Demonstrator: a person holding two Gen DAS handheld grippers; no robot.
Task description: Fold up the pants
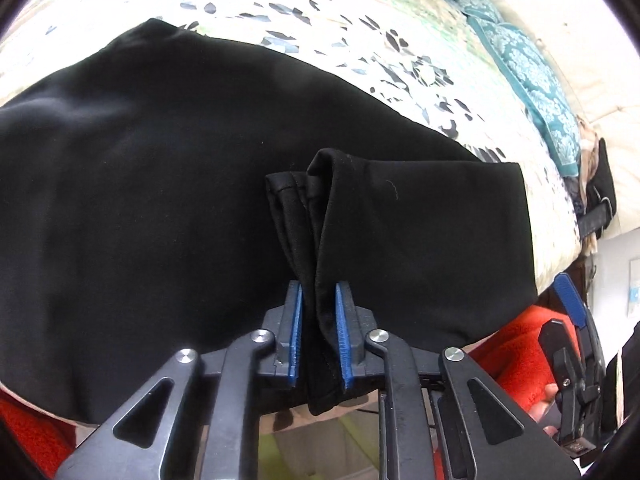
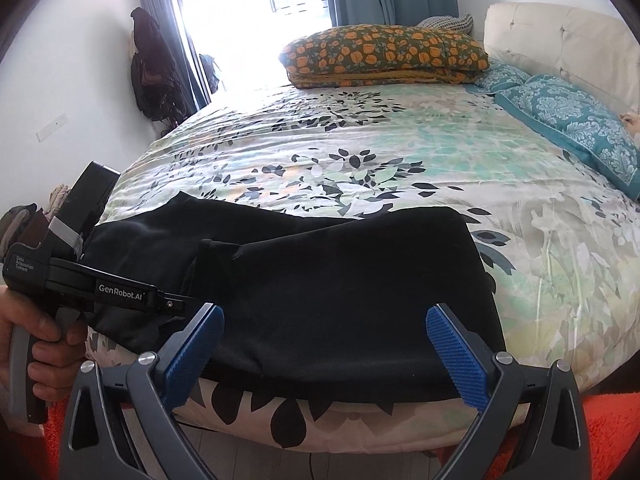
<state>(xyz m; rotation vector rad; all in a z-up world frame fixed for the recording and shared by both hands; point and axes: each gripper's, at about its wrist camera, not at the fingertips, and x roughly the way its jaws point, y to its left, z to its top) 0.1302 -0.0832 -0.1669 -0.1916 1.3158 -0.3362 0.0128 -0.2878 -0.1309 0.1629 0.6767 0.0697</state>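
So the left gripper (image 1: 319, 334) is clamped down on a bunched hem of the black pants (image 1: 160, 184). You can see the cloth pinched between the two blue pads (image 1: 297, 334), with a little tail of fabric hanging out behind the jaws. The rest of the pants runs ahead of and to both sides of that gripper, lying across the near edge of the floral bedspread (image 2: 360, 152).

Over to its right, the right gripper (image 2: 326, 354) has its jaws spread wide with nothing in them, hovering just off the bed edge with the pants right in front of its fingertips. From this side you can also see the person's hand (image 2: 38, 344) wrapped round the left gripper's handle.

What I'd worry about: that left pinch looks like it grabbed a wad of several layers, not a clean edge, so pulling it over could drag a twisted lump instead of a flat fold. Also only one end is held. If the left lifts before the right bites, the fabric probably skews, or it slides off the bed edge toward the orange rug (image 2: 608, 420). The fabric looks slippery too, so a thin grip might just let go.
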